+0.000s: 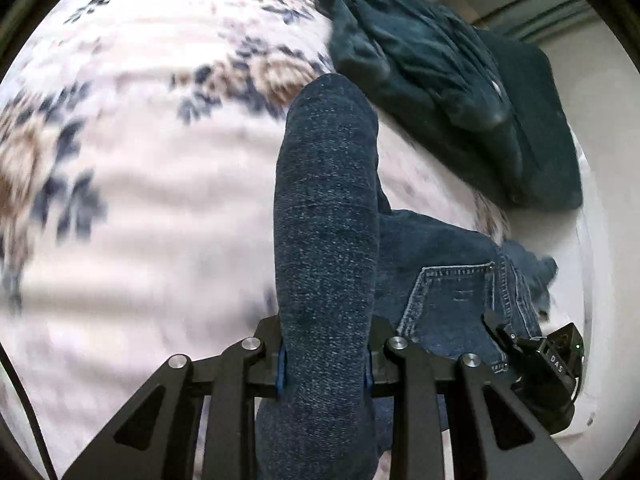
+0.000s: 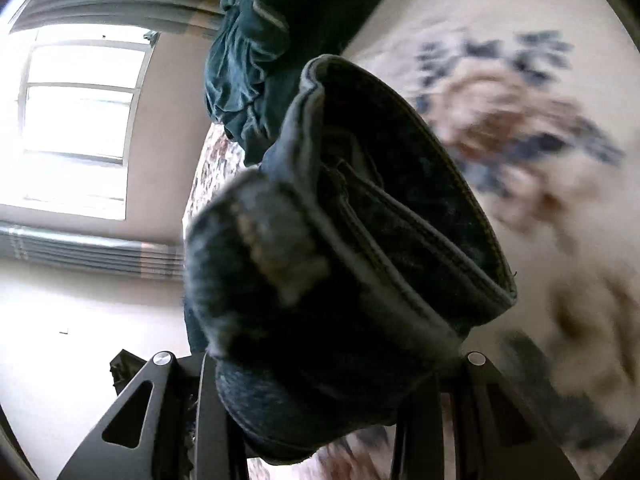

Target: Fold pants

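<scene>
Your left gripper (image 1: pixel 326 364) is clamped on a thick fold of the blue jeans (image 1: pixel 328 216), and your right gripper (image 2: pixel 332 364) is closed around a bunched, seamed edge of the same jeans (image 2: pixel 352 216); both ends hang lifted above the floral bedspread (image 1: pixel 140 184). Expect heavy, limp denim that sags between your hands but grips well, so hold the thick seamed parts as you do now. A back pocket (image 1: pixel 456 292) shows on the part trailing toward the bedspread's edge. A crumpled dark green garment (image 1: pixel 440 80) lies on the bedspread beyond the jeans; keep the fold short of it.
</scene>
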`<state>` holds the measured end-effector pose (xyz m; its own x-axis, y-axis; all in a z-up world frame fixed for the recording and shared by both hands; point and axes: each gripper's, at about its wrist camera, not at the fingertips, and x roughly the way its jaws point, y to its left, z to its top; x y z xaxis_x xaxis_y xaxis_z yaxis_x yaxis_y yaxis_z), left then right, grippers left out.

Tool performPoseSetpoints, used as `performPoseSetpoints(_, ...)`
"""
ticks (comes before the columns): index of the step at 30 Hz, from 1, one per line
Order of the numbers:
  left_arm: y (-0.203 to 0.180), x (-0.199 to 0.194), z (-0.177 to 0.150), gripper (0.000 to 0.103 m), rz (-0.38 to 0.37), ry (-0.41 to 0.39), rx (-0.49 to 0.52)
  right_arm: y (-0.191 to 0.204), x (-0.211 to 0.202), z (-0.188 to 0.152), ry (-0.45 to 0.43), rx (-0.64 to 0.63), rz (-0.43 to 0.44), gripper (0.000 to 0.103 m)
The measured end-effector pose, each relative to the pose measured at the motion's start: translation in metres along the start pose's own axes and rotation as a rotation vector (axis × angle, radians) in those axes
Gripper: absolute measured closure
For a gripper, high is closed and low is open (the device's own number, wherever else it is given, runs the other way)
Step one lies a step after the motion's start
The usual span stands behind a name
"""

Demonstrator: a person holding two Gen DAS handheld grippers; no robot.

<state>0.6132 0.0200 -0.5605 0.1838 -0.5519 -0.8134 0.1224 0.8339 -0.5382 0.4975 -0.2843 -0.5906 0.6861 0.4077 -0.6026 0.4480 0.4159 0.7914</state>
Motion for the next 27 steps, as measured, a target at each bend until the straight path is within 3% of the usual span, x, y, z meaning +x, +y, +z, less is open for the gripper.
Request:
performPoseSetpoints(4,0.024,0.035,0.031,0.080,0.013,0.019,0.019,-0.018,0.050,0.020,0.026,0.017,-0.015,0.066)
performPoseSetpoints(6,0.038,0.049,0.031,0.079,0.032,0.049,0.010,-0.038,0.069,0.022,0.052,0.054,-0.032,0.066)
performPoseSetpoints(9,0.061,0.067,0.025,0.069,0.021,0.070,-0.032,-0.056,0.080,0.019,0.082,0.050,-0.035,0.062)
performPoseSetpoints(12,0.065,0.065,0.022,0.062,0.029,0.086,-0.081,-0.062,0.082,0.019,0.148,0.045,-0.055,0.046)
performPoseSetpoints(13,0.055,0.058,0.020,0.057,0.083,0.086,-0.071,-0.060,0.082,0.022,0.184,0.049,-0.082,0.038)
performPoseSetpoints(15,0.031,0.046,0.016,0.046,0.205,0.078,-0.009,-0.045,0.079,0.025,0.245,-0.006,-0.188,0.018)
performPoseSetpoints(16,0.020,0.039,0.011,0.034,0.249,0.070,0.021,-0.029,0.075,0.024,0.254,-0.090,-0.293,0.008)
performPoseSetpoints(17,0.003,0.031,0.003,0.024,0.320,0.055,0.071,-0.010,0.068,0.020,0.247,-0.194,-0.407,0.008)
performPoseSetpoints(20,-0.025,0.013,-0.015,0.010,0.423,0.005,0.166,0.036,0.055,0.007,0.206,-0.436,-0.646,0.008)
performPoseSetpoints(22,-0.040,0.005,-0.028,0.002,0.453,0.004,0.186,0.052,0.047,-0.004,0.191,-0.524,-0.709,0.006)
performPoseSetpoints(25,-0.058,-0.007,-0.045,0.002,0.470,0.005,0.194,0.073,0.033,-0.014,0.157,-0.589,-0.779,0.006)
performPoseSetpoints(27,-0.069,-0.021,-0.052,0.002,0.485,-0.002,0.192,0.077,-0.012,-0.026,0.145,-0.592,-0.773,0.006)
